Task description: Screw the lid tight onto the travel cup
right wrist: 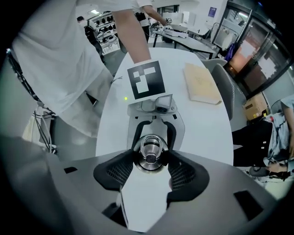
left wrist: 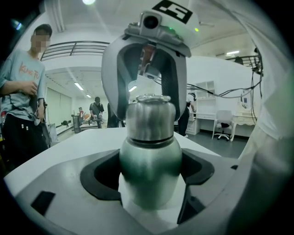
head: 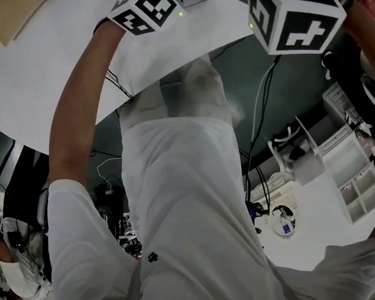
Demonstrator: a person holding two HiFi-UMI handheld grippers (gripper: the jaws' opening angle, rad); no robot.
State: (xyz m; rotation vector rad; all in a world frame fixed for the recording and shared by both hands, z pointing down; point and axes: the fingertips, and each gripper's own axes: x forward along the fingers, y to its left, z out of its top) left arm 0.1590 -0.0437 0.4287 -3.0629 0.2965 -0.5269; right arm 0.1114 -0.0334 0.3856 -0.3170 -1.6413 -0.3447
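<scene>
In the left gripper view a brushed steel travel cup [left wrist: 150, 170] stands upright between my left gripper's [left wrist: 148, 178] black pads, which are shut on its body. Its steel lid [left wrist: 150, 117] sits on top. My right gripper [left wrist: 147, 103] comes straight down over the lid, one grey finger on each side. In the right gripper view I look down on the lid [right wrist: 149, 153] and its loop handle; my right gripper [right wrist: 151, 166] has both pads against the lid's rim. Beyond it is the left gripper [right wrist: 151, 137]. The head view shows only the marker cubes [head: 296, 16], not the cup.
The cup is held over a white table [right wrist: 115, 114] with a tan board [right wrist: 202, 82] lying on it and a grey chair [right wrist: 225, 87] beside it. A person [left wrist: 23, 92] stands at the left. On the floor are a white shelf unit [head: 354, 174] and cables.
</scene>
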